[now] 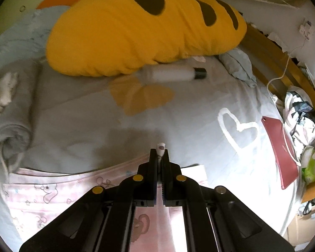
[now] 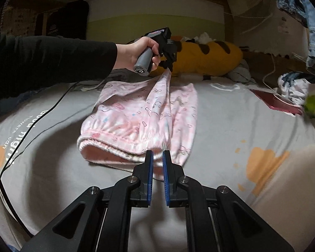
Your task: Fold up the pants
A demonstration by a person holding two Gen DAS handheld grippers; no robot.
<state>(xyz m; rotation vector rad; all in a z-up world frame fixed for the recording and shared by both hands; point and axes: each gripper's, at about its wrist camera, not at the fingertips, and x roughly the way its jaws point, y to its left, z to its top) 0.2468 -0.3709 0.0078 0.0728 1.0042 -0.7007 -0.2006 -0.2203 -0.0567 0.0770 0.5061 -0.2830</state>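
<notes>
Pink printed pants [image 2: 140, 117] lie folded on the grey bedsheet [image 2: 220, 130], waistband towards my right gripper. My left gripper [image 2: 168, 68] is shut on a pinch of the pants' far edge and lifts it into a peak; in the left wrist view the cloth [image 1: 160, 148] pokes out between its closed fingers, with the pants [image 1: 48, 189] below. My right gripper [image 2: 158, 157] is slightly open and empty, its blue pads just above the waistband's near edge.
A big yellow plush pillow [image 1: 136, 31] lies at the head of the bed beside a white tube [image 1: 174, 74]. A red booklet [image 1: 281, 149] and clothes [image 1: 300, 113] lie at the right edge. A black cable [image 2: 31, 126] crosses the sheet on the left.
</notes>
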